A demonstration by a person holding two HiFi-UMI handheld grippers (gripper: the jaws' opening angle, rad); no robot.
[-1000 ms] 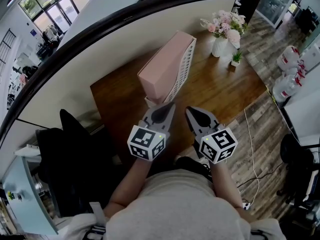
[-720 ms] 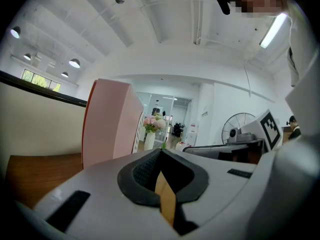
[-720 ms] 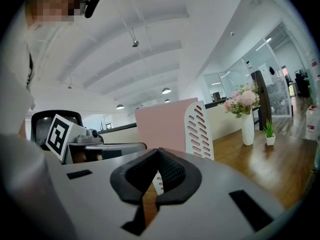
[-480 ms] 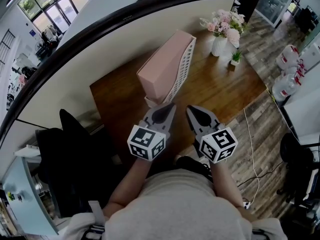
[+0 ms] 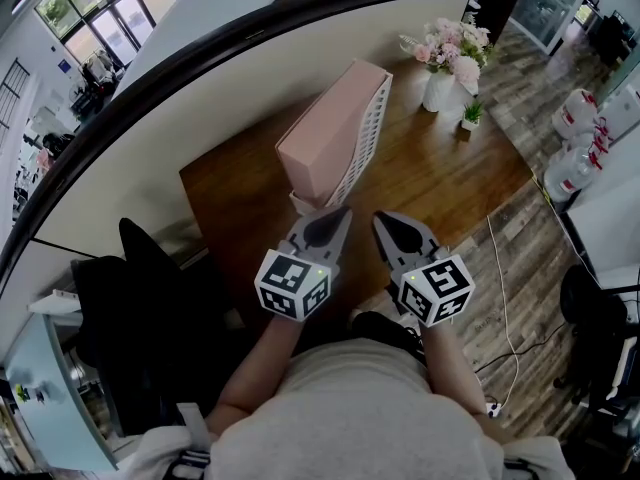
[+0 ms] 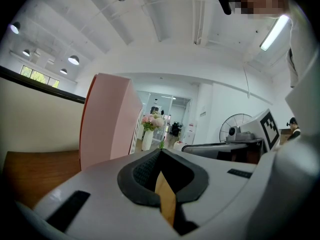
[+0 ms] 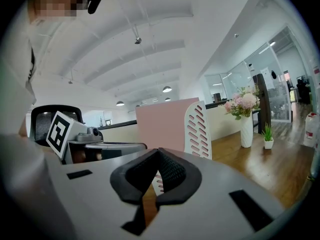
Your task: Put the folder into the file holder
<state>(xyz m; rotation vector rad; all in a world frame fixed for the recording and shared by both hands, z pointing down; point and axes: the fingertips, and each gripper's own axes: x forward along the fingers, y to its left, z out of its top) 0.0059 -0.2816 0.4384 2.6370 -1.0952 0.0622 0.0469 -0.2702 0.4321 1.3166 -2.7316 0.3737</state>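
The left gripper (image 5: 338, 218) is hovering over the near edge of the desk (image 5: 440, 183), its jaws pressed together with nothing between them. Just ahead of its tips the pink folder (image 5: 325, 133) is standing upright inside the white file holder (image 5: 370, 133) — the holder's slatted side is facing toward the right gripper (image 5: 382, 223). This one is hanging just beside the left one, jaws also closed and empty. Farther ahead, to its right, a vase of flowers (image 5: 440, 86) is standing.
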